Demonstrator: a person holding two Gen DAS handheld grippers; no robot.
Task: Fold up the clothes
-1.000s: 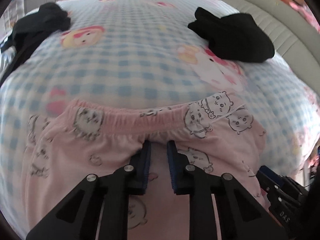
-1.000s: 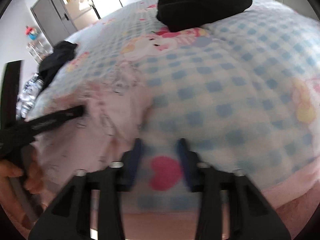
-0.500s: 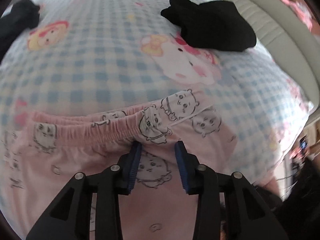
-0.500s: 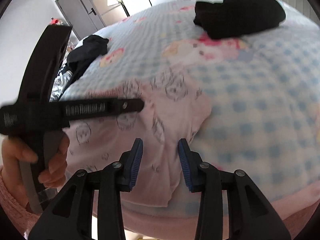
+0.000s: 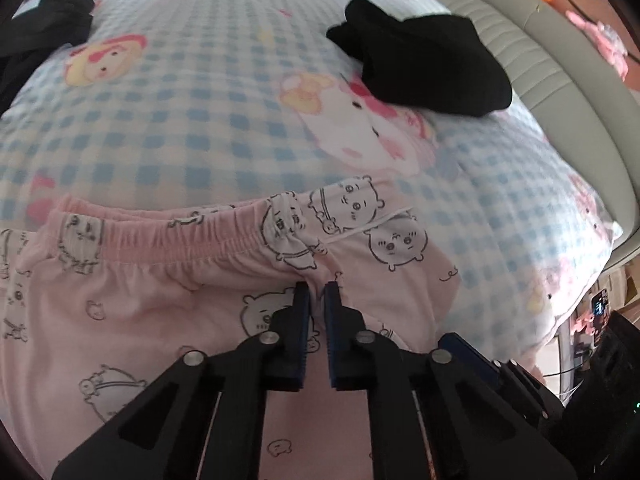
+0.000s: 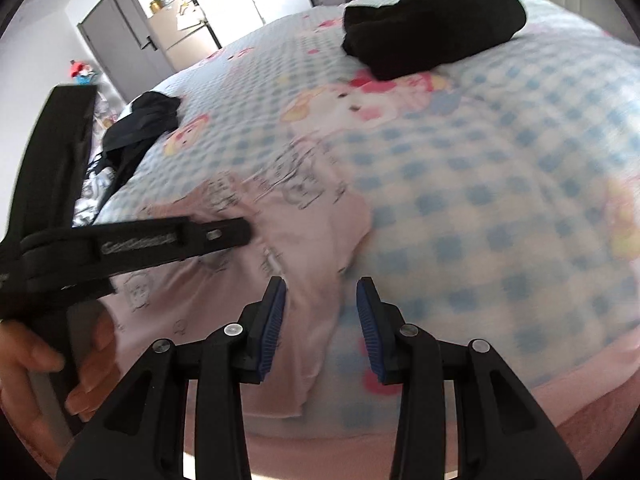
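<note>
Pink pajama pants (image 5: pixel 168 320), waistband running left-right, facing headboard (image 5: pixel 532 52)

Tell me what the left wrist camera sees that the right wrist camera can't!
Only the left wrist view shows the stretchy waistband of the pink pajama bottoms, the padded headboard, and the left tongs, which have just been closing and now pinch the fabric.

Only the right wrist view shows the doors, the hand holding the left tool, and the open right tongs over the pajama edge.

Both show the checked bedspread, the folded black garment and the black pile at the far edge.
</note>
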